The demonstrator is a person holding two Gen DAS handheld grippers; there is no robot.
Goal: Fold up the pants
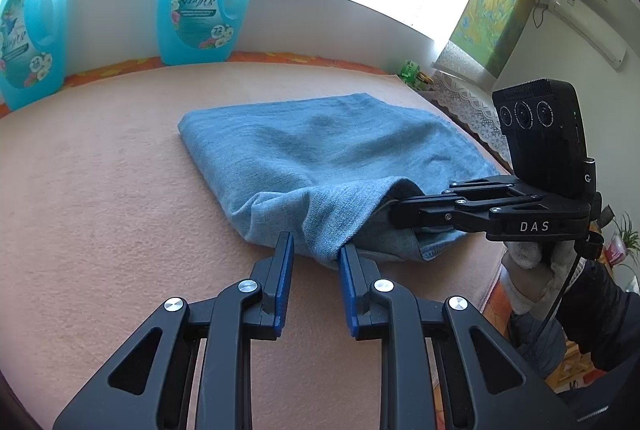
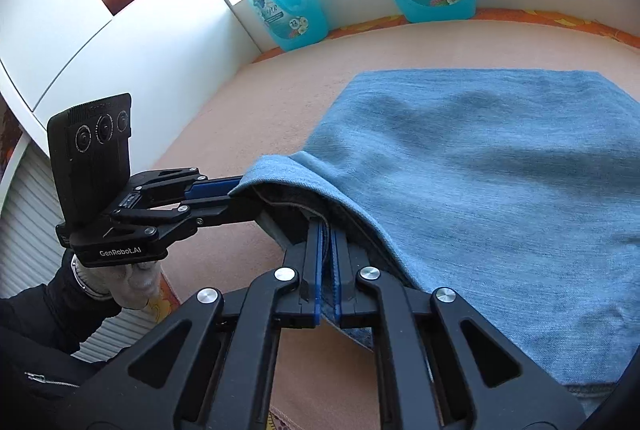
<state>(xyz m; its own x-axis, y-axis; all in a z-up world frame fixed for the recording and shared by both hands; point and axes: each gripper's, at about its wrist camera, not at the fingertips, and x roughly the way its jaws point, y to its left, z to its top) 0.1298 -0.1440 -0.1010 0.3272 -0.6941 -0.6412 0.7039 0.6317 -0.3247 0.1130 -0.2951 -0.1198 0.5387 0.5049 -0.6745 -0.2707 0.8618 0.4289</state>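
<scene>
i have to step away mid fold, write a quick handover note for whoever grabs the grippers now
Left gripper: jaws apart, at the near edge of the jeans, gripping nothing visible.
Right gripper: shut on a denim layer at the near edge, tucked under the raised fold.
Jeans lie folded into a compact rectangle on the peach blanket; blue detergent bottles stand behind.
Done: main folds.
Left: probably lay the lifted near edge flat, release, smooth.

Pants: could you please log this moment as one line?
pants folded | left gripper open at edge | right gripper shut on edge
</scene>
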